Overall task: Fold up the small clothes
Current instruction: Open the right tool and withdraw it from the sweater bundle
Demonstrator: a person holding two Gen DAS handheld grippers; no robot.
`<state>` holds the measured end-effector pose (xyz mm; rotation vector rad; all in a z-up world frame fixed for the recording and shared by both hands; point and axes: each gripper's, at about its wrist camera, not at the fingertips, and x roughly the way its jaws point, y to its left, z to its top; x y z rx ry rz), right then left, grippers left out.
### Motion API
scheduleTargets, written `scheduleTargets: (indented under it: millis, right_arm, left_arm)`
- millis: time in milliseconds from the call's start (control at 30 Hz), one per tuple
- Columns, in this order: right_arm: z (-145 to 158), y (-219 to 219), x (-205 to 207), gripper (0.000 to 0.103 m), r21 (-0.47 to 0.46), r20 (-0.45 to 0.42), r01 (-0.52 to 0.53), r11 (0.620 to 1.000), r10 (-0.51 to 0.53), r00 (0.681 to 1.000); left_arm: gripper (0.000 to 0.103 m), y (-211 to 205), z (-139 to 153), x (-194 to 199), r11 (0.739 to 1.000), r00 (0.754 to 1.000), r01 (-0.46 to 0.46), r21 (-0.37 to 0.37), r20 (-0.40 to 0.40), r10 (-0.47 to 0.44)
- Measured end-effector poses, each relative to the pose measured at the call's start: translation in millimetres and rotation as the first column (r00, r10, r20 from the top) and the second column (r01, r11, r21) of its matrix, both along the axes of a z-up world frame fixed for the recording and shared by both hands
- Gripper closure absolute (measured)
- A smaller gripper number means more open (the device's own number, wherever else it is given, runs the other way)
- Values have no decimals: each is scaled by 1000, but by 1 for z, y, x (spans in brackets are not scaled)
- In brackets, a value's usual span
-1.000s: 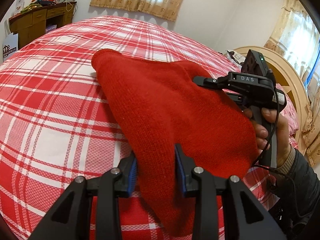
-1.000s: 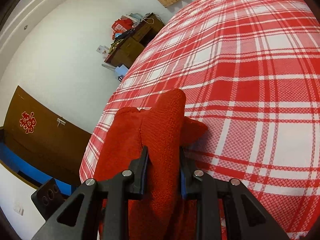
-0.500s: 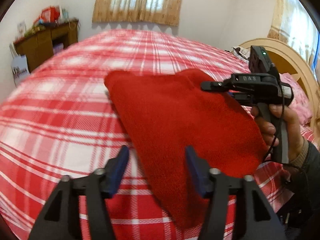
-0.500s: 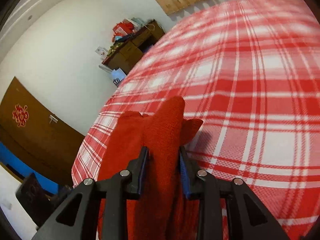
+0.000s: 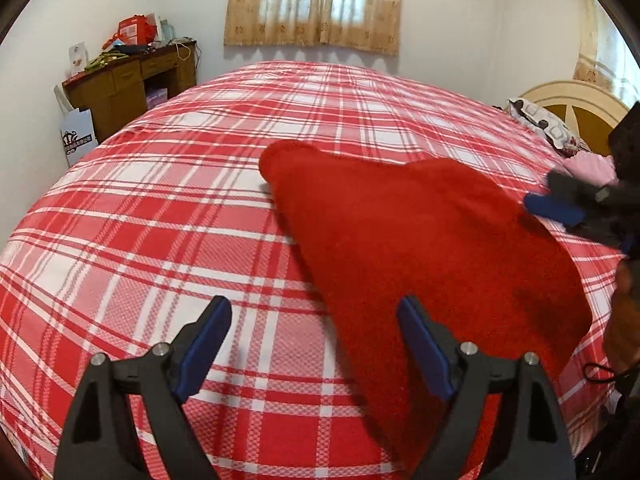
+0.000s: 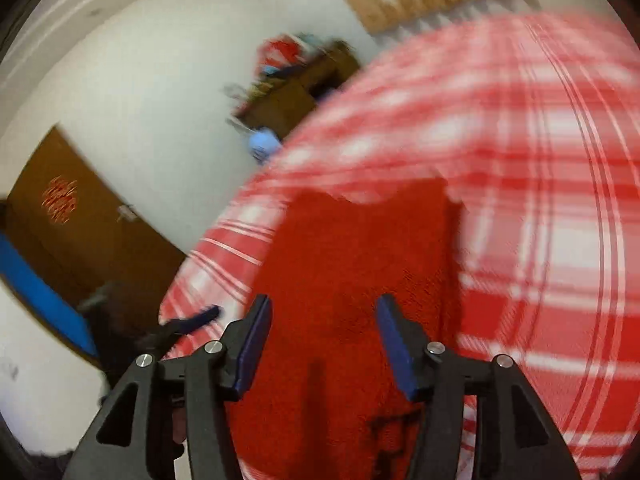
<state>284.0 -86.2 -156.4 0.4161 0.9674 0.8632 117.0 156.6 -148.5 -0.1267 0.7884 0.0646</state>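
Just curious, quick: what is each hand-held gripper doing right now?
Left hand-held gripper: opening, holding nothing.
Right hand-held gripper: opening, letting go of the red knit garment.

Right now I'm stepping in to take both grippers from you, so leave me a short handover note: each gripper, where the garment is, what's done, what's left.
Left gripper: fingers opening, nothing pressed between them; the red knit garment's edge lies under its right finger.
Right gripper: fingers opening above the garment, not pinching it; that view is blurred.
Garment: lying on the red plaid bedspread, apparently doubled over, released by both grippers.
Done: it has been laid down, seemingly after one fold.
Left: check the fold is even, then probably fold again and smooth it. A pink item lies near the headboard.
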Motion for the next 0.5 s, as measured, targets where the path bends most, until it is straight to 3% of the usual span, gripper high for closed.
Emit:
scheduleTargets:
  millis: [133, 267, 367, 433, 500]
  right_arm:
    - [0, -8, -1, 47, 15, 2, 25, 1000, -25, 1000]
    - [32, -18, -28, 47, -54, 109, 110, 992, -103, 989]
    - [58, -35, -55, 44, -141, 255, 250, 958, -209, 944]
    - [71, -45, -70, 36, -154, 325, 305, 940, -243, 914]
    - [84, -56, -84, 35, -152, 379, 334, 930, -257, 889]
  left_arm:
    - [9, -6, -1, -3, 1000, 1000, 14, 9, -3, -14]
    - [9, -13, 0, -8, 1000, 1000, 22, 16, -8, -22]
    - [9, -21, 16, -19, 998, 999, 31, 50, 25, -33]
    - [9, -24, 30, -28, 998, 997, 33, 62, 62, -37]
    - [9, -26, 44, -36, 998, 994, 39, 57, 103, -45]
